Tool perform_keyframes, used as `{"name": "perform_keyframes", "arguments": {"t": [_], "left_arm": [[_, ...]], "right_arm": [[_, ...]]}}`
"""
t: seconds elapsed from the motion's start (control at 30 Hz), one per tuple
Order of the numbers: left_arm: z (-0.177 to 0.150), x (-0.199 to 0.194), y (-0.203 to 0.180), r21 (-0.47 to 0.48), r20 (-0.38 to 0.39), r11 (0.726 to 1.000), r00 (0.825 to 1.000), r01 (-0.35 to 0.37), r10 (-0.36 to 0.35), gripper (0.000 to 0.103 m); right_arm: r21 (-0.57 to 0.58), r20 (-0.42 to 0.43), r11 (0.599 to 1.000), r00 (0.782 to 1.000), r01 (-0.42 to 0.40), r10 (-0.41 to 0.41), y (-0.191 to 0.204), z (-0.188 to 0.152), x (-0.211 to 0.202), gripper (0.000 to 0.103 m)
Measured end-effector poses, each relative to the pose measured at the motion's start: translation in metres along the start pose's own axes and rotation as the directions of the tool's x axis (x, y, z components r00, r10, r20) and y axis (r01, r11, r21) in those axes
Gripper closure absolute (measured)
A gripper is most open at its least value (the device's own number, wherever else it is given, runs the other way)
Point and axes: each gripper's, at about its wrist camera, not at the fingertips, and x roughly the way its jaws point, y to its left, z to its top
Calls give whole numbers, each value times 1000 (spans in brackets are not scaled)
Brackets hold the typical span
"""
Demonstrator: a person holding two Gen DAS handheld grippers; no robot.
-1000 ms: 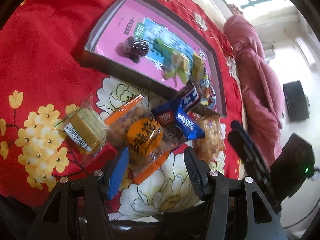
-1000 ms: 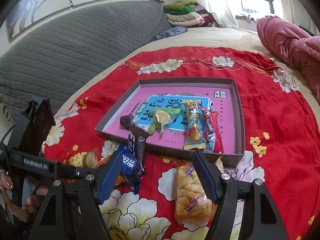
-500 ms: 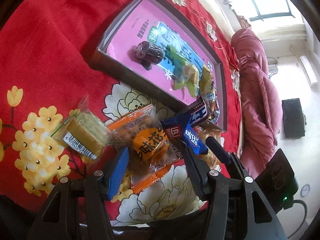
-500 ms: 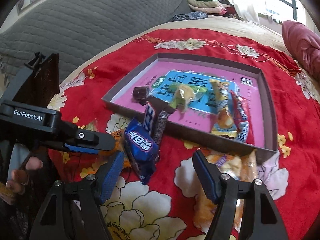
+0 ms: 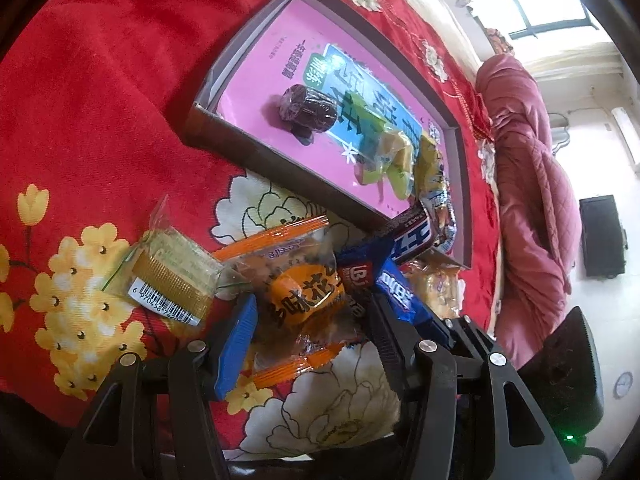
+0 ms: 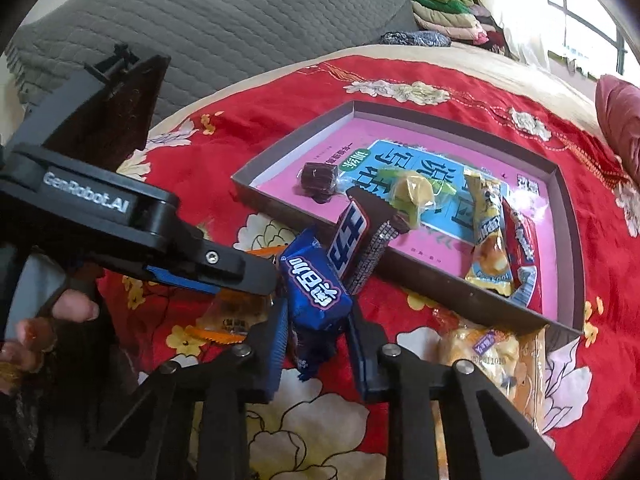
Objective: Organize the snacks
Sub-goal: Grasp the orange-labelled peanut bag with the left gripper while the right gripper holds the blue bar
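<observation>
The right gripper (image 6: pixel 316 340), its jaws having just been closing, is clamping the blue snack packet (image 6: pixel 316 292) lying on the red bedspread (image 6: pixel 460 80) beside the tray (image 6: pixel 568 216), likely to lift it in, while the left gripper (image 5: pixel 312 340) is waiting with jaws apart around the orange packet (image 5: pixel 304 296).

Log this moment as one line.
right tongs: just closed on blue snack | left tongs: straddling orange packet | tray: partly filled

- Blue snack packet (image 6: pixel 316 294): tilted, pinched between black jaws, above red floral cloth
- Orange peanut packet (image 5: pixel 302 300): flat on cloth between two fingers
- Brown-rimmed pink tray (image 6: pixel 570 216): holds several wrapped sweets
</observation>
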Motion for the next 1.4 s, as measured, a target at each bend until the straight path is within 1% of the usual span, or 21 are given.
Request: {"name": "perform_keyframes", "arguments": {"t": [0.07,0.17,0.37,0.43,0.67,0.77,0.83,0.87,1.03,1.2,1.27,1.4], "left_arm": [[1,3,1,-4,-3,1000,1000,-31,31,44],[-1,12,4,-39,-34,999,999,-24,23,44],[2,21,-7,-22,-29,997,997,-69,68,44],[2,24,-10,-12,-24,996,996,-90,90,44],[3,31,-17,21,-6,990,991,-137,137,46],[2,34,-19,44,-3,987,988,-157,157,47],[1,33,-21,59,0,985,986,-164,164,48],[1,34,-21,65,1,983,985,-170,170,52],[0,29,-24,101,8,980,985,-172,172,53],[-4,19,-31,135,21,977,986,-165,164,54],[-6,13,-34,145,27,977,987,-159,157,54],[-6,-2,-42,164,68,973,986,-162,152,54]], "right_arm": [[14,0,1000,1000,-5,5,-2,-1,-4,77],[28,1,1000,1000,2,-2,-6,-3,-11,77],[75,0,997,1000,30,-30,-20,-10,-27,77],[86,2,996,1000,24,-24,-23,-11,-30,77],[80,-24,997,1000,-7,9,-21,-13,-20,77],[81,-57,997,998,-5,10,-21,-14,-10,76],[93,-57,996,998,-9,14,-23,-14,-7,76],[103,-54,995,998,-16,22,-24,-13,-6,76],[108,-50,994,998,-28,34,-23,-14,-8,77],[135,-20,991,999,-22,25,-28,-13,-22,78],[163,10,986,999,-33,32,-34,-11,-31,78],[219,77,974,996,-57,41,-46,-6,-47,78]]}}
